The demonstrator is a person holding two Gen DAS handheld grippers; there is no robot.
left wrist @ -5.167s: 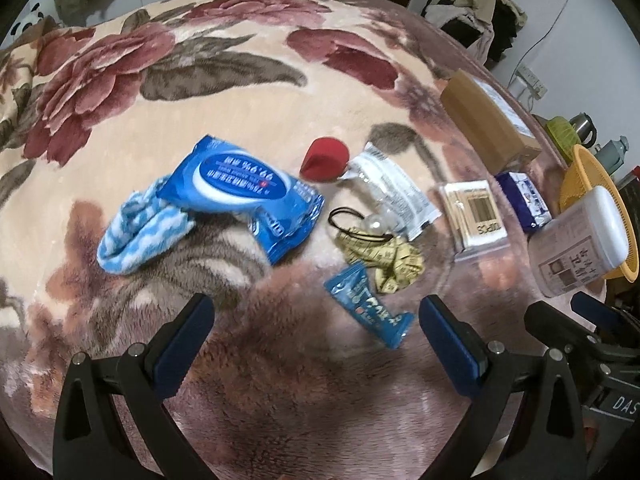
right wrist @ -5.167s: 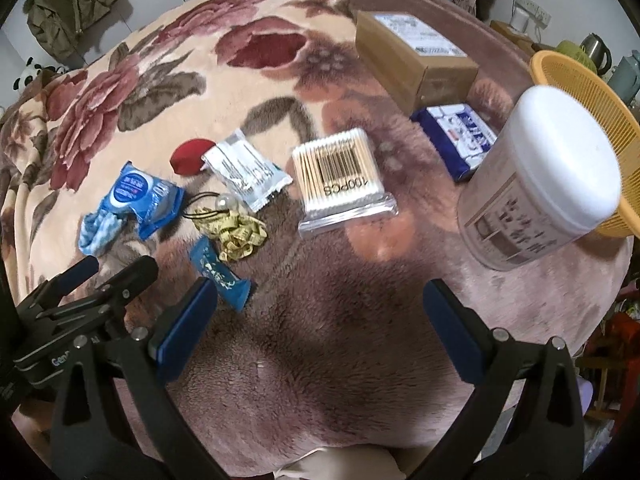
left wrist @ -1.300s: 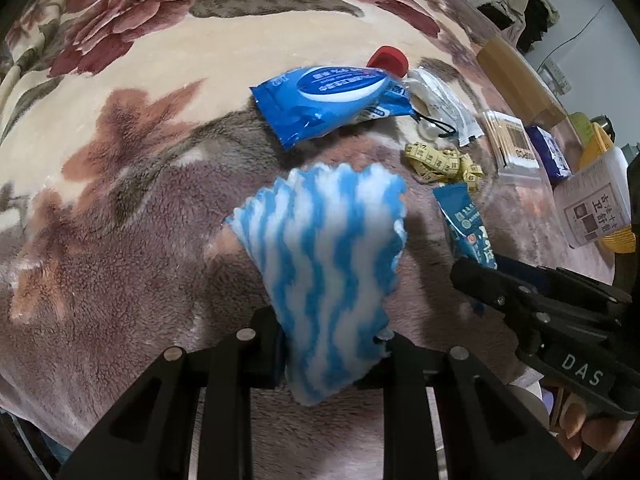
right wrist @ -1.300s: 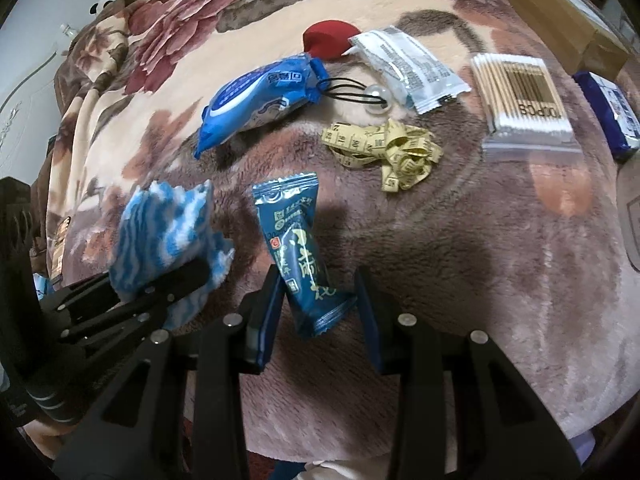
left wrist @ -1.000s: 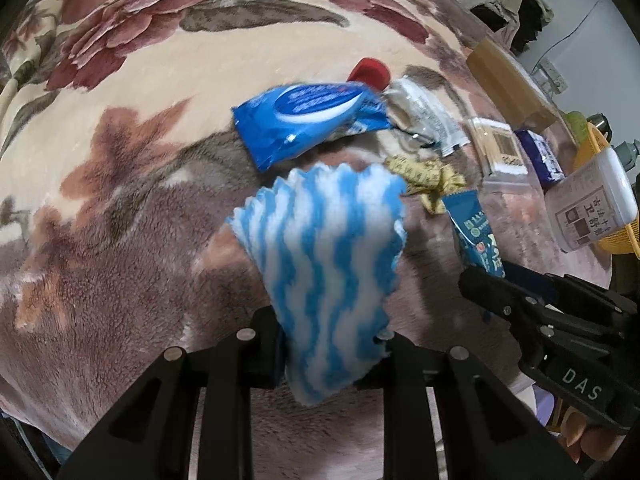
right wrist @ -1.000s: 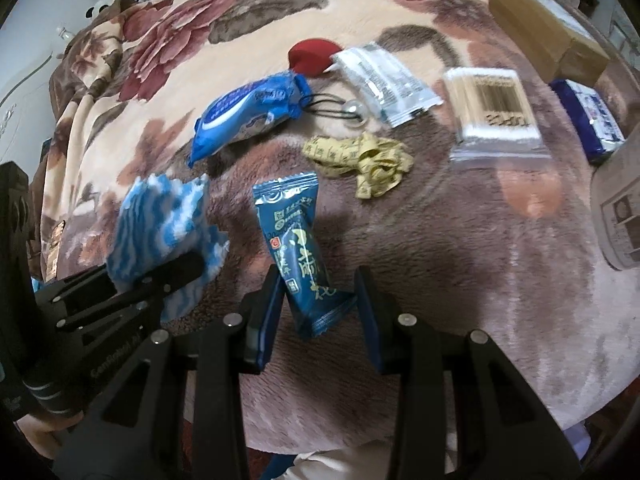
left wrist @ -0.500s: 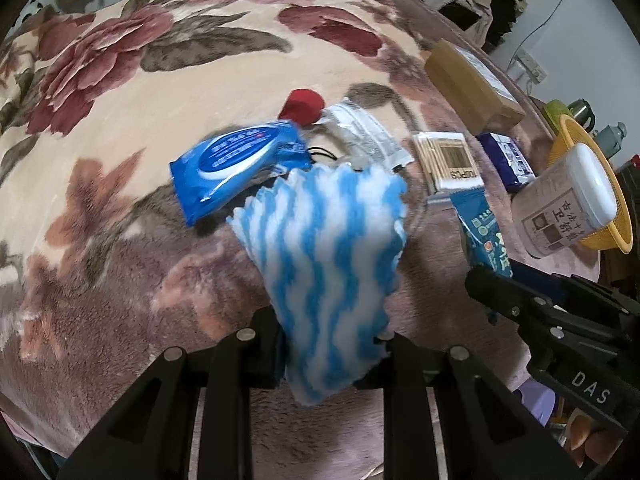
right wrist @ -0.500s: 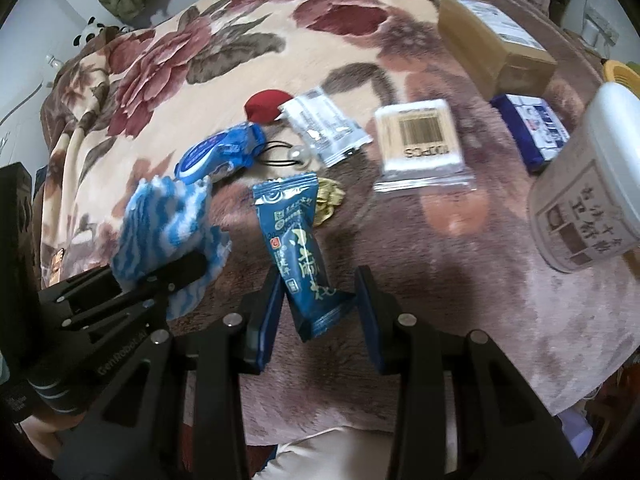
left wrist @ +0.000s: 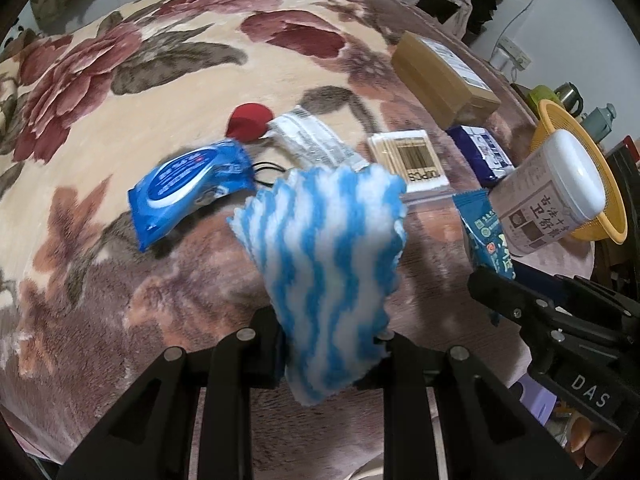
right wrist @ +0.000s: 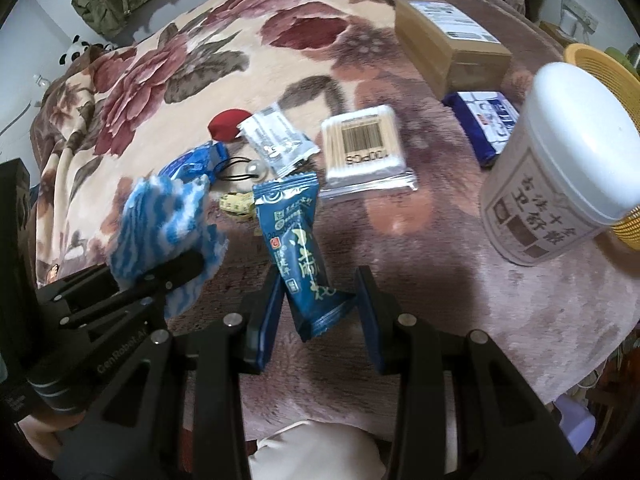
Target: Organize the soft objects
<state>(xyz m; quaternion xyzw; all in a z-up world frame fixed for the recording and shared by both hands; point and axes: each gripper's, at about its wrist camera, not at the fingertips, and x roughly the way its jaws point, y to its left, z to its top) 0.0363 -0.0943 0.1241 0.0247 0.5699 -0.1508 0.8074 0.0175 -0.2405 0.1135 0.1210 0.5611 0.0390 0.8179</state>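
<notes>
Bare floral blanket (left wrist: 120, 92) far left; white canister (right wrist: 560, 160), yellow basket (left wrist: 600, 184) crowding right.

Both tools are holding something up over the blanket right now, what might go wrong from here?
1. The right tool pinches only the bottom end of the blue snack packet, so the slick wrapper may slip out.
2. The striped cloth in the left tool flops upward and hides the tape measure and hair tie behind it, so it might snag or drag them.
3. The two tools are close together; the left one could bump the packet, or the white canister beside the orange basket.
</notes>
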